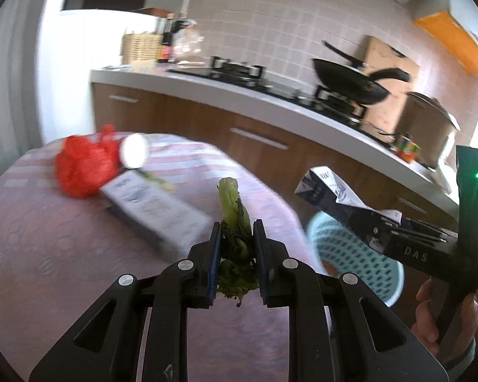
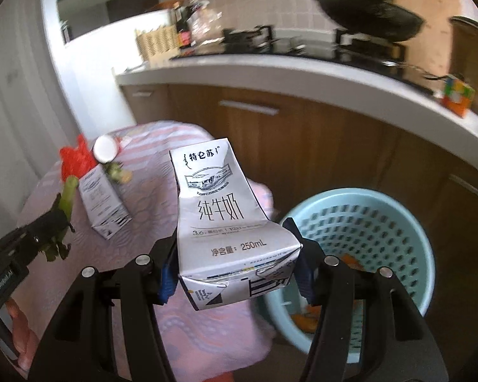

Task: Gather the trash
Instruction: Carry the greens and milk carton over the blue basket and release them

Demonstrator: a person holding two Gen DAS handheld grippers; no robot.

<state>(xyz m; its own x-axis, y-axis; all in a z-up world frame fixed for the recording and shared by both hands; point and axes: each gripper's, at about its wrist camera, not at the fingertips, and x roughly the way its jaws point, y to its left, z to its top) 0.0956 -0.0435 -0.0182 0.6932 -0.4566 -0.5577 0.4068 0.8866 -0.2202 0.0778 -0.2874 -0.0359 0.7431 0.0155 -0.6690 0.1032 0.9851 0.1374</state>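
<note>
The right gripper (image 2: 235, 273) has its jaws closed on the lower end of a crumpled milk carton (image 2: 220, 219), whose long axis runs forward and up from the jaws. The blue basket (image 2: 408, 222) stands on the floor just beside the desk (image 2: 188, 328), to the right of and below the carton, so the right hand is the nearer one to it; the drop seems to need only a short swing rightward. Orange scraps (image 2: 309, 318) already lie at the basket's bottom, partly hidden by the gripper.

The left gripper (image 1: 237, 254) has its jaws closed on a leafy vegetable stalk (image 1: 234, 210), stem pointing away from the jaws, held above the desk and farther from the basket.

On the desk remain a second carton (image 1: 156, 210) lying on its side, a red plastic bag (image 1: 83, 165), a white cup (image 1: 133, 151) and some green scraps (image 2: 118, 172). Both views are blurred, and the basket's near side is cut off by the right gripper.
</note>
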